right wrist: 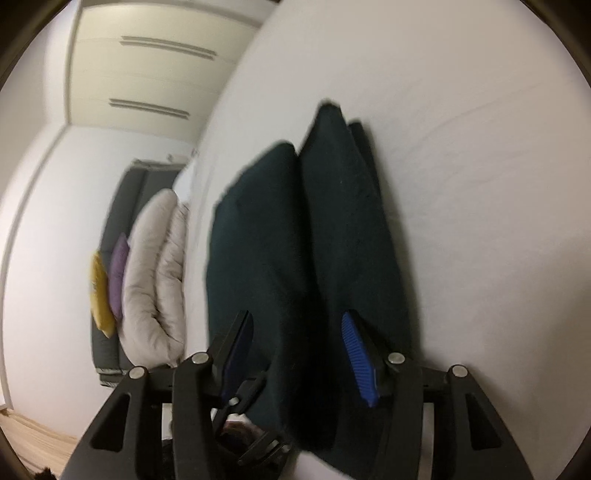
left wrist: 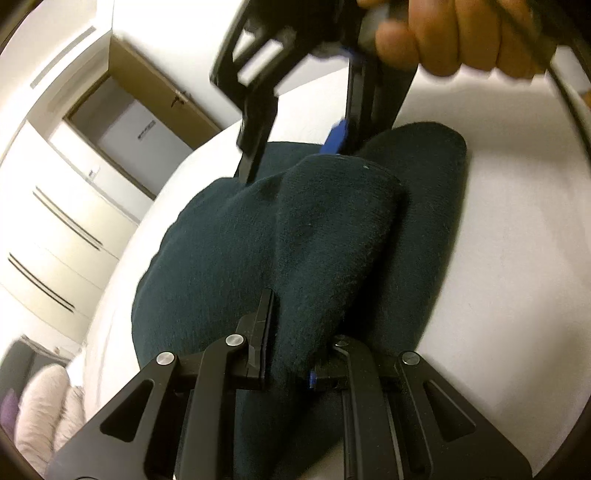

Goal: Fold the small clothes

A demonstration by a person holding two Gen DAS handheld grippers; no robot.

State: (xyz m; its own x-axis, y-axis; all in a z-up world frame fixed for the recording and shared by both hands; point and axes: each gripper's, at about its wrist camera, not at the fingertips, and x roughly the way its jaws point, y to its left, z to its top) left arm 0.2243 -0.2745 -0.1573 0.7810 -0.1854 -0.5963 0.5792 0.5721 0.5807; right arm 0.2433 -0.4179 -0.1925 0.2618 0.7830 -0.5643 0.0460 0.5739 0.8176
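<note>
A dark teal knitted garment [left wrist: 229, 251] lies on the white bed sheet [left wrist: 498, 240], with one part folded over and raised into a ridge [left wrist: 332, 229]. My left gripper [left wrist: 299, 350] is shut on the near end of that raised fold. At the garment's far edge, my right gripper [left wrist: 291, 162] is held by a hand [left wrist: 461, 33], its fingers apart. In the right wrist view the garment [right wrist: 332, 240] runs away along the sheet [right wrist: 461, 184] in two long ridges. The right gripper [right wrist: 295, 321] straddles one ridge, open, and its blue pad [right wrist: 358, 358] stands clear of the cloth.
A pale wardrobe with long handles [left wrist: 66, 221] and a doorway [left wrist: 140, 133] stand beyond the bed's left edge. A beige duvet [right wrist: 155, 277] and purple [right wrist: 119, 273] and yellow cushions [right wrist: 99, 291] lie at the left end. Bare sheet spreads to the right of the garment.
</note>
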